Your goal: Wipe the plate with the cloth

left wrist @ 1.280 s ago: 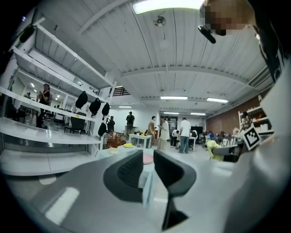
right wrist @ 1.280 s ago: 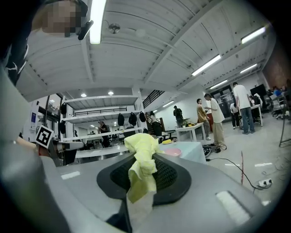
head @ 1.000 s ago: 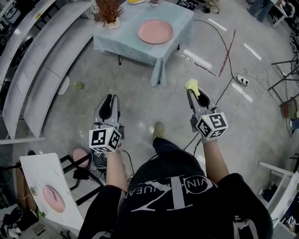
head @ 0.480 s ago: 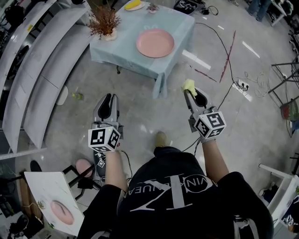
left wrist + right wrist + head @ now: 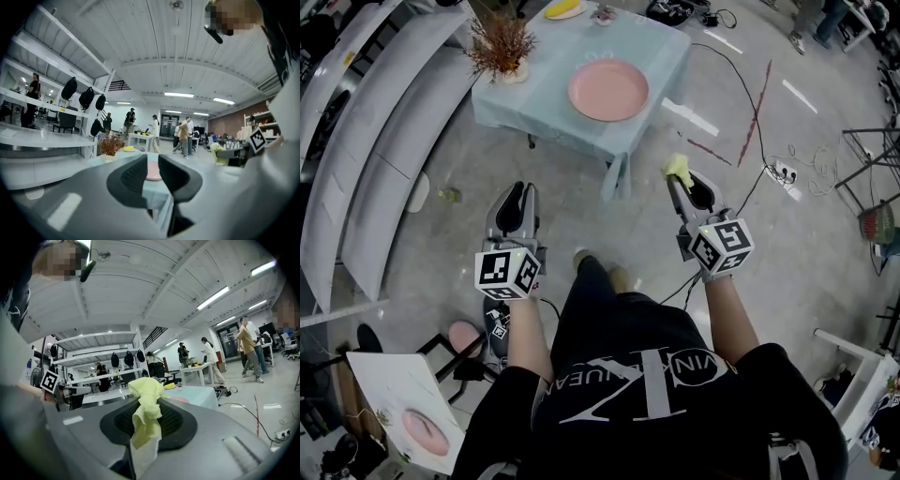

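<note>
Standing on the grey floor (image 5: 581,216), well short of the table (image 5: 544,94), w/ both arms out in front. My right hand-held gripper (image 5: 684,187) is clamped on the yellow cloth (image 5: 679,170). In the right gripper view the cloth (image 5: 145,399) is bunched up above the hand-held gripper (image 5: 150,420), w/ a thinner tail hanging down through the pads. My left hand-held gripper (image 5: 517,195) carries nothing. Left gripper view shows its jaws a bit apart (image 5: 152,164), and thru the gap I see the pink plate (image 5: 152,174) far off.

The plate (image 5: 607,90) lies flat on the table's pale blue tablecloth, near the middle, closer to the front-right corner than to the back. Nothing on it or touching it. It's well apart from both hand-held grippers. In the right gripper view only a sliver of the plate (image 5: 180,400) shows, just right of the cloth.

Also on the table: a dried reddish-brown plant in a small pot (image 5: 499,47) at the left end, apart from the plate. At the far edge there's a yellow item (image 5: 562,9); can't tell what it is.

On the floor, right of the table, a black cable (image 5: 741,75) runs to a white power strip (image 5: 783,172). Long white shelves (image 5: 366,159) run along the left. Bottom left, a white board (image 5: 389,394) w/ a 2nd pink plate (image 5: 422,429) on it.
</note>
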`<state>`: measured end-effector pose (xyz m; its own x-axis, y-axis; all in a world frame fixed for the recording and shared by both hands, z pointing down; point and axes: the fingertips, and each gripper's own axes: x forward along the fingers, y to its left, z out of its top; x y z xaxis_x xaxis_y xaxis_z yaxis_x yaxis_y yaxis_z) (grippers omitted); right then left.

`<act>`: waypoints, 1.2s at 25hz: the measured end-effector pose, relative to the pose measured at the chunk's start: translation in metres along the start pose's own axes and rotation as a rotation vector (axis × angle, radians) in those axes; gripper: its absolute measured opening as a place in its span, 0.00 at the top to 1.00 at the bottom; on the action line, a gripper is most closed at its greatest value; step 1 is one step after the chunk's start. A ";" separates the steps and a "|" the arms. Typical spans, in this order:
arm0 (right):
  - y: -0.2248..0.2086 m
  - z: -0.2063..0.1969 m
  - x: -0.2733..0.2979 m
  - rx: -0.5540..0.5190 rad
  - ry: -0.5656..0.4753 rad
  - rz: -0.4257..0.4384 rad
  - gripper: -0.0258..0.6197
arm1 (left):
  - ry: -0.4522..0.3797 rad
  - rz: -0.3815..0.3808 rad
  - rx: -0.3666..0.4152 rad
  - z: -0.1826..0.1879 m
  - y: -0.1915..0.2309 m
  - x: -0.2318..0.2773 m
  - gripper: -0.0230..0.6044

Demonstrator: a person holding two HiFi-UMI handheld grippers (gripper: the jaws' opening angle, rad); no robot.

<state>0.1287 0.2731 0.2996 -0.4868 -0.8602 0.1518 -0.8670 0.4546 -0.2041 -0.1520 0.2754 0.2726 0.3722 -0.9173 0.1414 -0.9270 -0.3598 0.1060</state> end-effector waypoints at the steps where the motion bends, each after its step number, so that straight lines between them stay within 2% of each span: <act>1: -0.002 0.000 0.004 0.004 -0.001 -0.003 0.82 | 0.004 -0.003 0.002 0.000 0.002 0.004 0.96; 7: -0.016 0.000 0.038 0.003 0.009 -0.010 0.82 | 0.014 -0.022 0.005 0.001 0.021 0.047 0.96; 13: -0.042 0.010 0.098 -0.007 0.043 -0.002 0.82 | 0.012 -0.046 -0.019 0.008 0.043 0.122 0.96; 19: -0.069 0.014 0.162 0.012 0.086 -0.003 0.82 | 0.074 -0.074 -0.039 -0.001 0.059 0.188 0.96; 30: -0.098 -0.008 0.256 0.013 0.205 0.019 0.82 | 0.170 -0.115 -0.053 -0.026 0.099 0.282 0.96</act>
<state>0.0880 0.0105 0.3663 -0.5155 -0.7860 0.3414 -0.8568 0.4661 -0.2206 -0.1378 -0.0148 0.3487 0.4824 -0.8270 0.2887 -0.8757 -0.4472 0.1822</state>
